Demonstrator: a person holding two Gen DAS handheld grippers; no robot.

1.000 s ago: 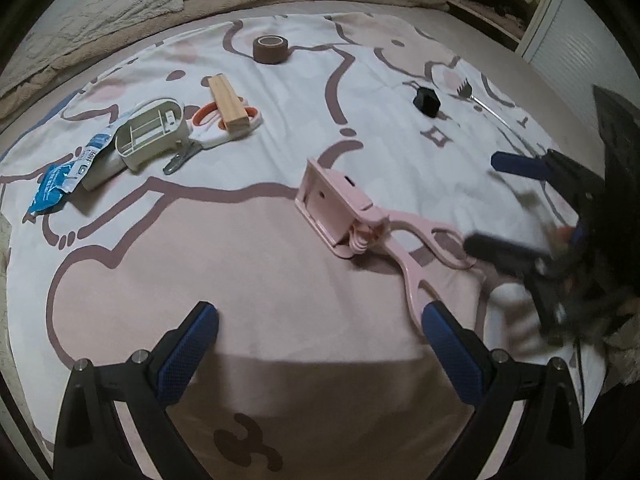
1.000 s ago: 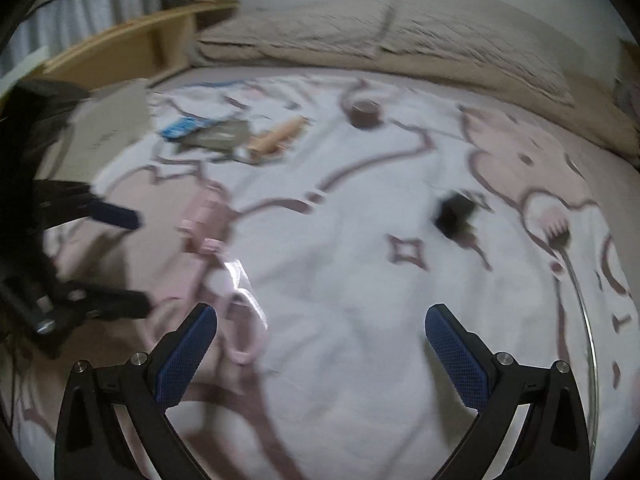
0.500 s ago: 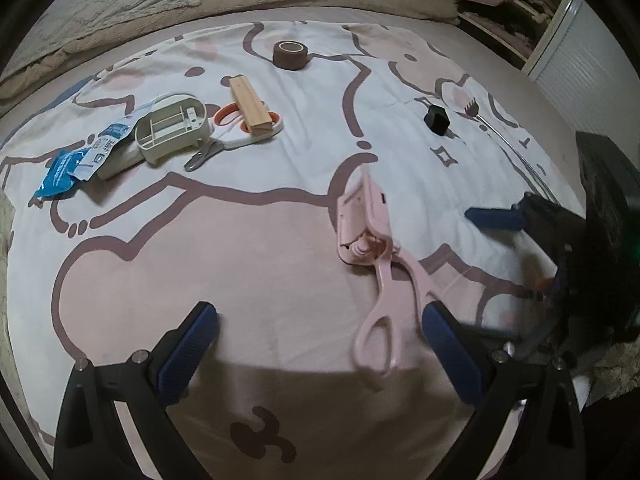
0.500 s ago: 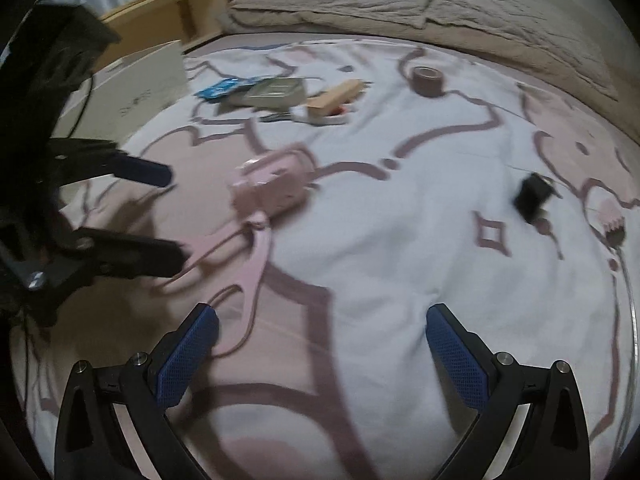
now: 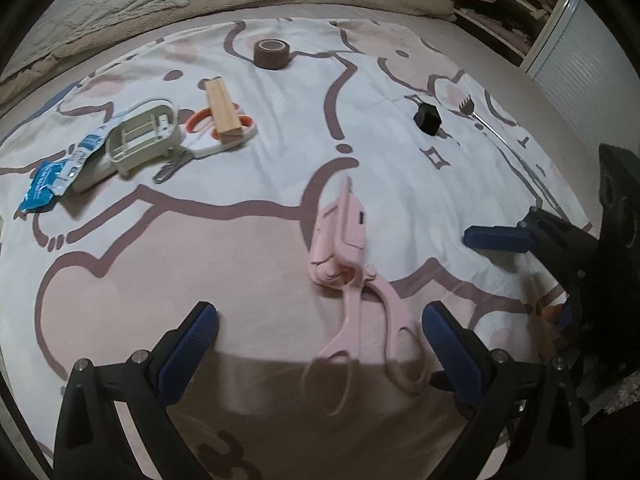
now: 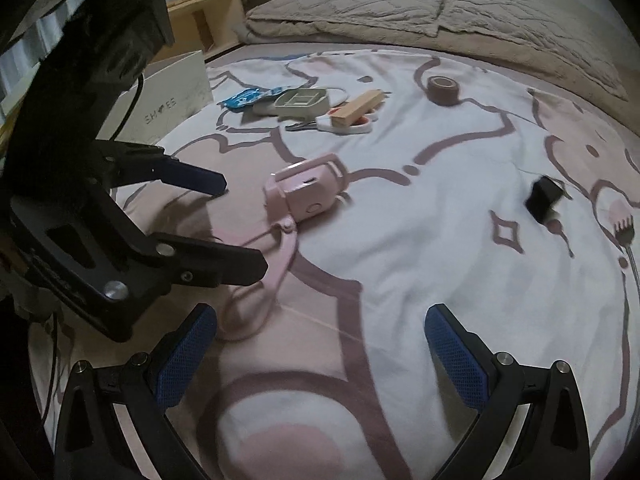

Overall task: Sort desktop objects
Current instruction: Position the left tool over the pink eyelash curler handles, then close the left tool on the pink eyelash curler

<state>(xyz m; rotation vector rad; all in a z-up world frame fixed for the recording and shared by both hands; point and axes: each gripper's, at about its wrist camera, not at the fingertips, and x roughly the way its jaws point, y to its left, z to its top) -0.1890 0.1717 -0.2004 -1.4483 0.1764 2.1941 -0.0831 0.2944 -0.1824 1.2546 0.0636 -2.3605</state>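
Note:
A pink clamp-like tool with two loop handles (image 5: 344,240) (image 6: 308,192) lies on the patterned blanket (image 5: 200,248). Its handles point toward my left gripper (image 5: 320,344), which is open, with the loops lying just inside its right finger. In the right wrist view the left gripper (image 6: 236,224) reaches in from the left, one finger on each side of the handles. My right gripper (image 6: 320,352) is open and holds nothing; it hovers over bare blanket to the right of the tool. In the left wrist view the right gripper (image 5: 520,276) shows at the right edge.
Farther back lie a brown tape roll (image 5: 272,53), a wooden block (image 5: 223,108) on orange-handled scissors (image 5: 200,120), a beige plastic holder (image 5: 140,136) and a blue packet (image 5: 48,182). To the right are a black cube (image 5: 428,119) and a metal fork (image 5: 480,120). A white box (image 6: 176,84) stands left.
The pink tool has swung round so its handles now point at my left gripper. The left gripper has come closer to it. The right gripper has turned to face the tool.

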